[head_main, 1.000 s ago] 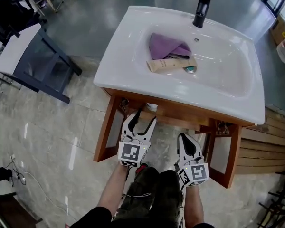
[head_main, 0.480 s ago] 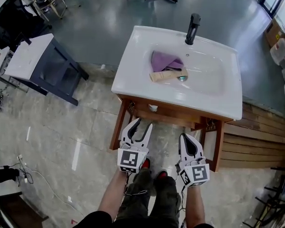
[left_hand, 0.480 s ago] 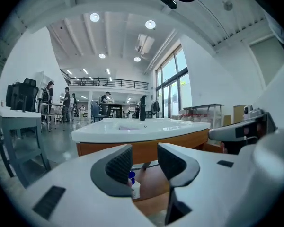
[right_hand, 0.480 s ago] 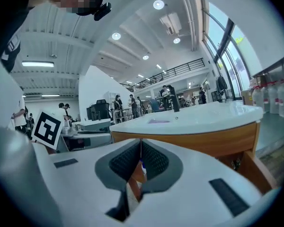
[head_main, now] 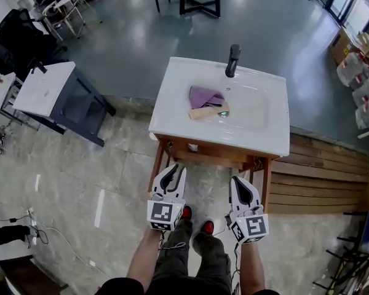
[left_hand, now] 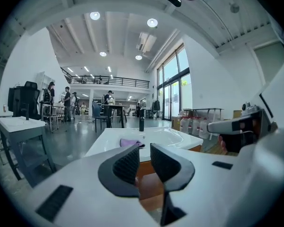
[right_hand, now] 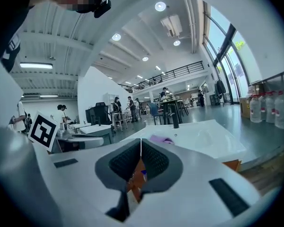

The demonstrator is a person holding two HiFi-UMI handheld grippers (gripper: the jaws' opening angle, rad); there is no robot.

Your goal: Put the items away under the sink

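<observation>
The white sink sits on a wooden stand, well ahead of both grippers, and the things to be stowed lie in its basin: a purple cloth, a tan flat pack touching its near edge, and a small blue-green cap at the pack's right end. The step in hand looks like the approach for a pick-up, since neither gripper carries anything. The left gripper has just been closing its jaws and now shows a narrow gap with nothing in it. The right gripper has its jaws pressed together, empty. The next move likely calls for reaching over the front rim, spreading one pair of jaws, and taking the cloth or the pack before lowering it under the stand. Nothing on the pack is readable at this range. The only print visible is the black-and-white square markers on the grippers' cubes.
</observation>
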